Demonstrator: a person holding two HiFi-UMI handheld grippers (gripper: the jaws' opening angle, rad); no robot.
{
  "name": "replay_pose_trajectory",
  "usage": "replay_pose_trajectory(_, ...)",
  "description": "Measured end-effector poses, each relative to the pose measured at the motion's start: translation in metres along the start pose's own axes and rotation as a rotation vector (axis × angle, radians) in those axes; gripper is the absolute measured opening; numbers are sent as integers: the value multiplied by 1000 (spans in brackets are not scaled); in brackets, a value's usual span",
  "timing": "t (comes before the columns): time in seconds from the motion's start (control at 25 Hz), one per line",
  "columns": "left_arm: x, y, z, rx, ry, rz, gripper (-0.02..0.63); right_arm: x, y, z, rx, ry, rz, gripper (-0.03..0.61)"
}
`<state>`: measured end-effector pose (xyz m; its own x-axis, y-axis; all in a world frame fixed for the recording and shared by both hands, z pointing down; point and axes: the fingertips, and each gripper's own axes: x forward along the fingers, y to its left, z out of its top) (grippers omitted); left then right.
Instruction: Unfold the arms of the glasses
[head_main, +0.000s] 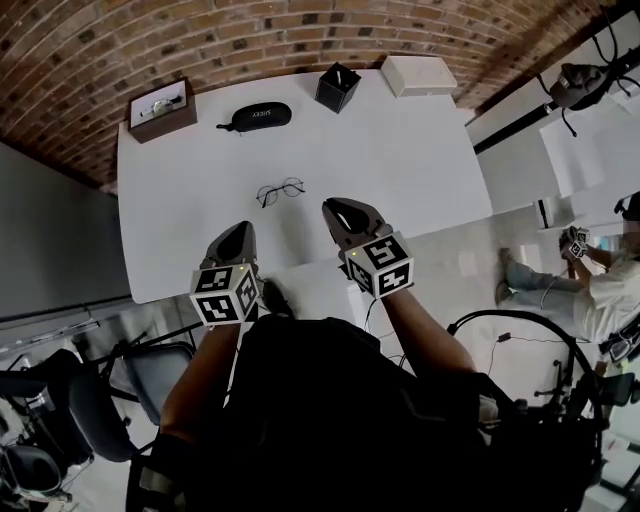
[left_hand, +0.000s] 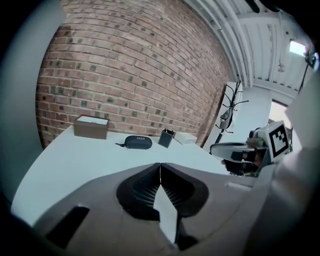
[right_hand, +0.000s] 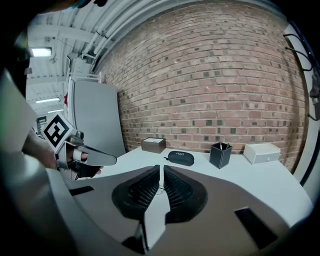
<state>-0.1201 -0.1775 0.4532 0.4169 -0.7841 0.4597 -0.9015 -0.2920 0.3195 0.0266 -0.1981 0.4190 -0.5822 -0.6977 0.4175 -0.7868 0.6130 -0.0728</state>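
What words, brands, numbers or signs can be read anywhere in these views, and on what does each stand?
On the black glasses case: one short word in white print, too small and blurred to read with certainty.
On the left gripper and the right gripper: black-and-white square patterns only, no words.
Nothing else shows legible text.

A red brick wall (head_main: 300, 30) stands behind a big white table (head_main: 400, 150), black chairs (head_main: 158, 372) sit on the pale floor (head_main: 470, 255), and a long light (right_hand: 41, 51) shines up on the ceiling.
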Motion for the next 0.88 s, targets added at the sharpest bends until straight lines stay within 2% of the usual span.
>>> replay_pose_trajectory(0.2, 25, 25, -13, -41, 66, -43, 11, 33, -8, -17, 13, 64, -38, 9)
replay_pose_trajectory(0.4, 47, 39, -29, -51, 134, -32, 15, 58, -22, -35, 4, 117, -38, 9)
replay_pose_trajectory(0.56, 70, 35, -31, -38, 160, -35, 69, 79, -32, -50, -5, 166, 4, 9)
replay_pose_trajectory(0.72, 86, 39, -44, -55, 201, 12, 72, 97, -37, -79, -30, 256, 60, 9)
replay_pose_trajectory(0.88, 104, 48, -68, -49, 266, 51, 75, 115, -35, -99, -100, 328, 118, 11)
